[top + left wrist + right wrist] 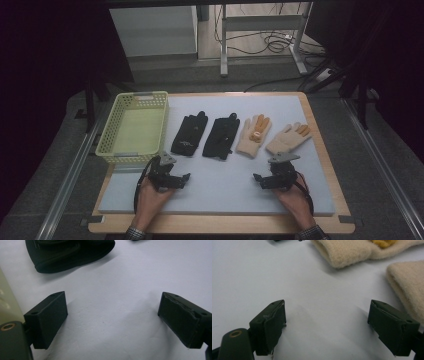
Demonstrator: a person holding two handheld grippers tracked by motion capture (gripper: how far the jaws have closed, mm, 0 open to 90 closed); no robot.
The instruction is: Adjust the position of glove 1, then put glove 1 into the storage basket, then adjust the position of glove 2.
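A wooden table carries a pale grey-blue foam mat that covers nearly all of its top, leaving a thin wooden border. On the mat's far left corner stands a pale yellow-green plastic basket with latticed walls. Beside it, in a row running right, lie four gloves flat on the mat: a black glove, a second black glove, a cream glove with orange fingertips, and another cream glove angled rightward.
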